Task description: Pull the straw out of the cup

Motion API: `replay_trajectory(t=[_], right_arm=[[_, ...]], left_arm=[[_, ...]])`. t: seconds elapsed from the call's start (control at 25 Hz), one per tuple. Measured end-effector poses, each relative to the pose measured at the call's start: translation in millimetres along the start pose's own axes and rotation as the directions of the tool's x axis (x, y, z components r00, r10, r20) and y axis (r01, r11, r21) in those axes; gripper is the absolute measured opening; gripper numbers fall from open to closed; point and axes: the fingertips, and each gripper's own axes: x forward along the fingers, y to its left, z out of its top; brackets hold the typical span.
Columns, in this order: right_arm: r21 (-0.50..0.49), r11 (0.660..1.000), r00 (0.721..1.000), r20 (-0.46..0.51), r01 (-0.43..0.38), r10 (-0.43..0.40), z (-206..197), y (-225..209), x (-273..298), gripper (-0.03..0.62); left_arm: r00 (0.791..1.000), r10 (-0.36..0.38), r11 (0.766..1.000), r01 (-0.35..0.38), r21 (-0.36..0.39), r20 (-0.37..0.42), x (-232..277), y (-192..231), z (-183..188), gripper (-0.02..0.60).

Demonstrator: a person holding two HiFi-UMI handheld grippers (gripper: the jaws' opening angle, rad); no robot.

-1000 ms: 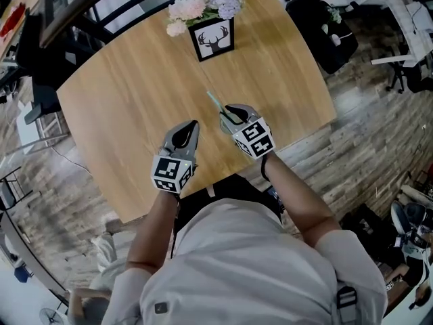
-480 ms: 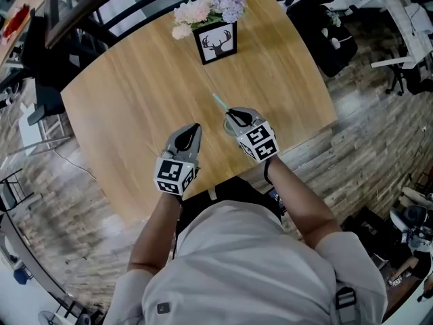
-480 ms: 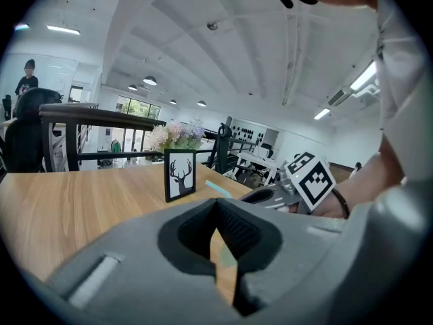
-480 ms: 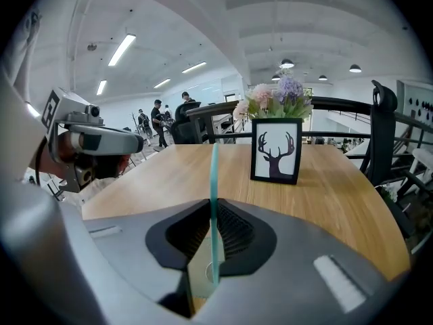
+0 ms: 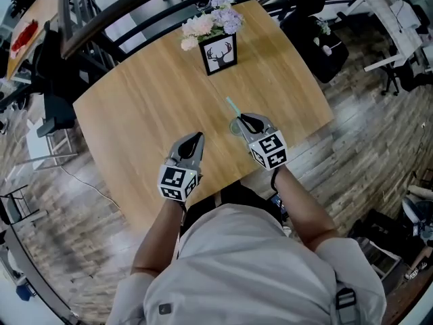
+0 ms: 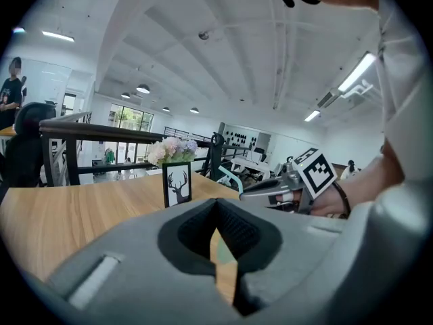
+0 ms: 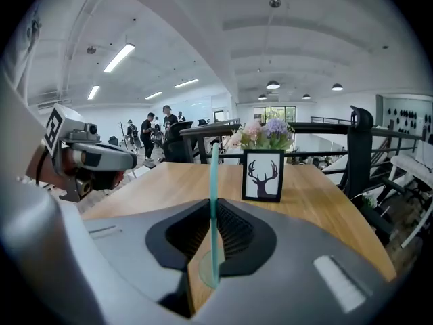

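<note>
A thin teal straw stands between the jaws of my right gripper, which is shut on it. In the right gripper view the straw runs up through the pads, and its lower end hangs over the clear cup's rim. The cup sits on the wooden table, mostly hidden under that gripper. My left gripper hovers to the left of the cup with its jaws together and nothing in them. From the left gripper view the right gripper and straw show ahead.
A black frame with a deer picture and a bunch of flowers stand at the table's far edge. A dark railing runs behind the table. Chairs and desks stand on the plank floor to the right.
Both grippers have risen above the table. The right one has carried the straw upward with it. The left one drifted slightly right.
</note>
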Motion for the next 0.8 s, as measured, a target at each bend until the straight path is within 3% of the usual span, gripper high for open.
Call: replay_trajectory(t=[0.36, 0.8], right_arm=[[0.043, 0.994, 0.983, 0.147, 0.101, -0.107, 51.7, 36.7, -53.4, 0.043], [0.065, 0.975, 0.949, 0.223, 0.214, -0.223, 66.6, 95.3, -111.5, 0.043]], left_arm=[[0.996, -0.070, 0.996, 0.067, 0.062, 0.049, -53.7, -17.2, 17.1, 0.005], [0.976, -0.185, 0.975, 0.167, 0.150, 0.113, -114.6, -36.5, 46.2, 0.005]])
